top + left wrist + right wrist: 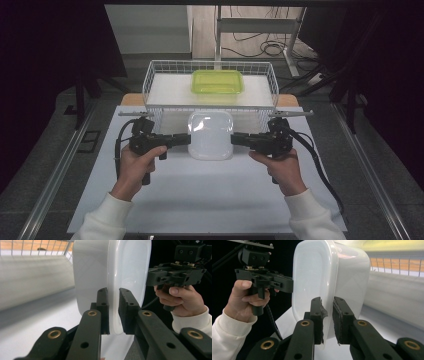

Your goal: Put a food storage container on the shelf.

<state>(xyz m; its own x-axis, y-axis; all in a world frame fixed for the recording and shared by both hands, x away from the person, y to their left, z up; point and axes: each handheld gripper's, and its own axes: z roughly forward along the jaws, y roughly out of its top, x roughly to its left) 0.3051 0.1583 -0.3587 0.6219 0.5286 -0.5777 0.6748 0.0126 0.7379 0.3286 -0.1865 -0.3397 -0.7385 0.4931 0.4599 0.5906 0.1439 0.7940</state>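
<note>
We hold the white tub (210,135) by its rim between both grippers, over the table (200,200) just before the wire basket (150,80). The left gripper (187,140) and right gripper (234,138) each pinch one side edge. The rim looks thin and glossy, so uneven pull could let it slip or tilt. Both hands point inward, level, facing each other.

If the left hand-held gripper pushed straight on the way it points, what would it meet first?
The white container, whose rim its jaws already clamp; past that, probably the right hand-held gripper gripping the opposite rim.
</note>
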